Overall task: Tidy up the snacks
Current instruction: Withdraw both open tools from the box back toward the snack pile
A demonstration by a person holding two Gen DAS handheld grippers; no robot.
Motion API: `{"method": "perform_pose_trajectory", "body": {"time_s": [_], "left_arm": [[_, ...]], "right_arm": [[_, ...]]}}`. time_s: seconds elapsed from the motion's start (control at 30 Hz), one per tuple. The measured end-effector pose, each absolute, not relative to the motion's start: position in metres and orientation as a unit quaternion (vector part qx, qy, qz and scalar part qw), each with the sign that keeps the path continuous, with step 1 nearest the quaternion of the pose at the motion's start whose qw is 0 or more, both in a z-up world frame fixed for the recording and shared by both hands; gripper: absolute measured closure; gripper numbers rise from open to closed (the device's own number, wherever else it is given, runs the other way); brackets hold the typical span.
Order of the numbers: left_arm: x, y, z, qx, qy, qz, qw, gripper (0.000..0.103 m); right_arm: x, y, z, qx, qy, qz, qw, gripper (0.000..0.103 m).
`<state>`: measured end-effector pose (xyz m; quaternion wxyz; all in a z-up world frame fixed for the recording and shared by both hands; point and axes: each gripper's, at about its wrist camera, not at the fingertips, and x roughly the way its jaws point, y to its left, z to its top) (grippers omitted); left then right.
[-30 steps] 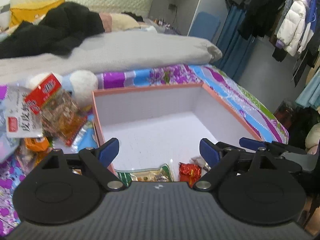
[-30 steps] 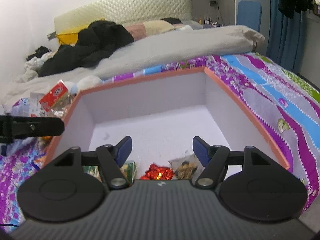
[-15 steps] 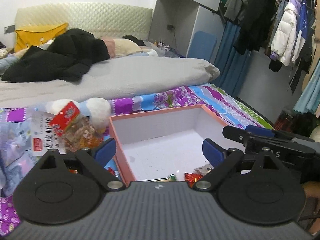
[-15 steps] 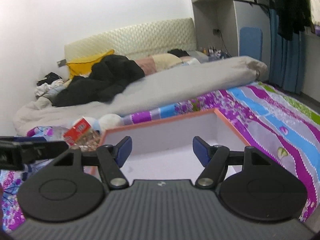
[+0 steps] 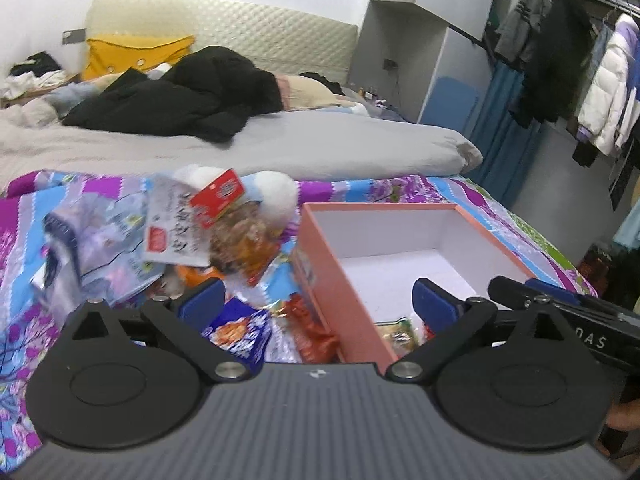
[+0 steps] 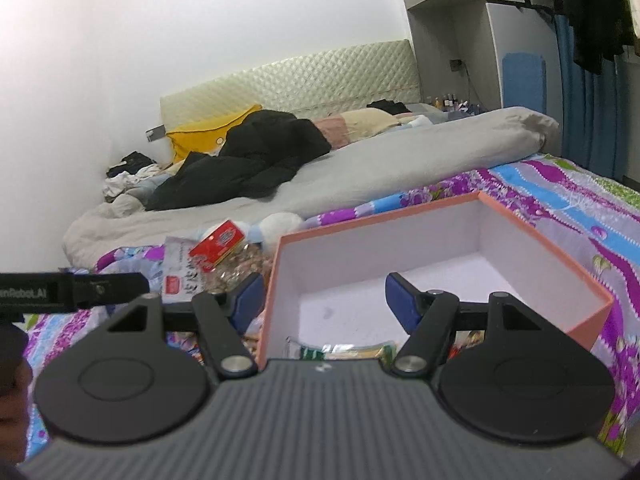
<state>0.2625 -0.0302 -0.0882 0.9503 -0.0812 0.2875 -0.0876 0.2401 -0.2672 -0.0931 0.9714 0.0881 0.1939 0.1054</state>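
The left tool (image 5: 318, 302) stands wide, its jaws having just been opening, with nothing gripped between them. Its left finger hangs over the snack pile (image 5: 224, 248) on the patterned bedspread (image 5: 24, 320), its right finger over the orange box (image 5: 340, 276), so the box's left wall runs up between the 2 fingers. A blue snack packet (image 5: 236, 334) lies just below the left finger. The right tool (image 6: 322, 300) is part open and empty, likewise straddling the box's left wall (image 6: 269, 308). A few wrapped snacks (image 6: 348, 350) lie at the box's near end, close under both tools.
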Motion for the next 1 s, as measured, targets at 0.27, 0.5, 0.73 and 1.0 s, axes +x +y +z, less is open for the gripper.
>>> {"method": "perform_pose_trajectory", "body": {"time_s": [0.27,0.5,0.73,1.0], "left_arm": [[0.226,0.003,-0.100,-0.091,0.274,-0.065,0.955,0.000],[0.193,0.032,-0.111,-0.094,0.274,-0.037,0.956,0.000],[0.168,0.057,-0.123,-0.106,0.273,-0.026,0.956,0.000],[0.146,0.073,-0.146,-0.127,0.288,-0.014,0.949,0.000]], "right_arm": [[0.219,-0.241,-0.102,0.073,0.192,0.111,0.972,0.034],[0.199,-0.206,-0.115,0.076,0.193,0.147,0.967,0.034],[0.179,-0.172,-0.133,0.036,0.205,0.161,0.965,0.033],[0.161,-0.150,-0.156,0.012,0.239,0.176,0.955,0.033]]}}
